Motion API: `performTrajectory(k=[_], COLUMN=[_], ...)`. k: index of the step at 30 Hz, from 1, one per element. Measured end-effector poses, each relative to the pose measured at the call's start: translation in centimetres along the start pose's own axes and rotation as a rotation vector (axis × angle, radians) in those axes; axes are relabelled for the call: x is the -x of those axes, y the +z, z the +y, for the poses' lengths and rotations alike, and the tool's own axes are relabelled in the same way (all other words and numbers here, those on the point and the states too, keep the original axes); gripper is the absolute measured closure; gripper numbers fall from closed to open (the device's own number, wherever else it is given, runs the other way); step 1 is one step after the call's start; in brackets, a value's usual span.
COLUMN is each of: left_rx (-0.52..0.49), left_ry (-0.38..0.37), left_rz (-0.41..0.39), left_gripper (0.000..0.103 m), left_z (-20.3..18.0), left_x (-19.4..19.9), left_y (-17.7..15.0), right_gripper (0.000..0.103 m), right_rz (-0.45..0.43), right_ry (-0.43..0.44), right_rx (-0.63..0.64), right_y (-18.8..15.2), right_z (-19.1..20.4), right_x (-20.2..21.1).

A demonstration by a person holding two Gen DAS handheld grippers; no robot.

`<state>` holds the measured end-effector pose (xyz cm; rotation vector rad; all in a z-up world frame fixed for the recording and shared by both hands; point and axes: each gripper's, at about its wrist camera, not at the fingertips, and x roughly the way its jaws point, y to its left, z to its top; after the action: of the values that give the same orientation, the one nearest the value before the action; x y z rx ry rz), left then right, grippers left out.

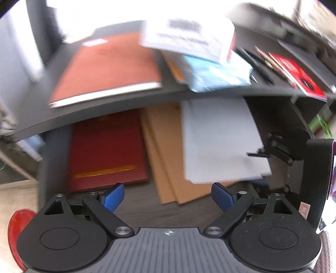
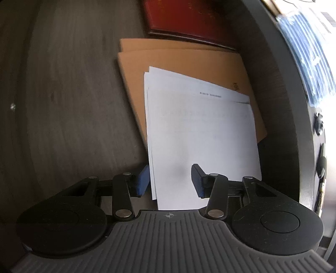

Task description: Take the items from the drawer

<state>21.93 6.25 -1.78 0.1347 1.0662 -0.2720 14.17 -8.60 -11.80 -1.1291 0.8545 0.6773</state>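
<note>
The open drawer point(image 1: 134, 201) holds a dark red book point(image 1: 107, 151), brown folders point(image 1: 163, 151) and a stack of white paper sheets point(image 1: 220, 138). My left gripper point(image 1: 168, 196) is open and empty above the drawer's near part. My right gripper point(image 2: 170, 180) is over the drawer with its jaws apart. The white sheets point(image 2: 201, 134) lie between its blue pads point(image 2: 198, 181), one pad above the sheets and one below their left edge. In the left wrist view the right gripper point(image 1: 266, 151) shows at the sheets' right edge. The red book point(image 2: 184, 19) and folders point(image 2: 176, 56) lie beyond.
The desk top point(image 1: 168, 88) above the drawer carries an orange-brown notebook point(image 1: 111, 67), a white booklet point(image 1: 189, 37), a light blue booklet point(image 1: 218, 73), pens point(image 1: 258, 63) and a red booklet point(image 1: 298, 73). The drawer's dark front wall point(image 2: 294, 84) curves along the right.
</note>
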Motion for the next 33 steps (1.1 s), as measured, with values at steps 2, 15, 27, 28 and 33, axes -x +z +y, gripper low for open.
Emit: performTrajectory(k=[2, 15, 27, 28, 33], left_rx=[-0.036, -0.012, 0.474, 0.503, 0.582], left_ry=[-0.004, -0.014, -0.203, -0.214, -0.267], left_rz=[0.062, 0.235, 0.244, 0.223, 0.178], left_gripper=[0.017, 0.012, 0.010, 0.010, 0.011], left_z=[-0.4, -1.9, 1.3, 1.4, 1.9], left_x=[-1.5, -7.6, -9.8, -9.5, -8.4], left_y=[1.1, 3.2, 1.8, 1.7, 0.8], right_gripper=[0.079, 0.097, 0.097, 0.097, 0.089], right_rz=[-0.010, -0.106, -0.139, -0.143, -0.166], right_ry=[0.031, 0.001, -0.096, -0.104, -0.163], right_rx=[-0.035, -0.140, -0.162, -0.163, -0.153], right_y=[-0.4, -3.9, -5.6, -5.7, -5.7], right_z=[-0.4, -2.7, -3.0, -3.0, -2.8], right_x=[-0.1, 2.0, 0.7, 0.6, -0.3])
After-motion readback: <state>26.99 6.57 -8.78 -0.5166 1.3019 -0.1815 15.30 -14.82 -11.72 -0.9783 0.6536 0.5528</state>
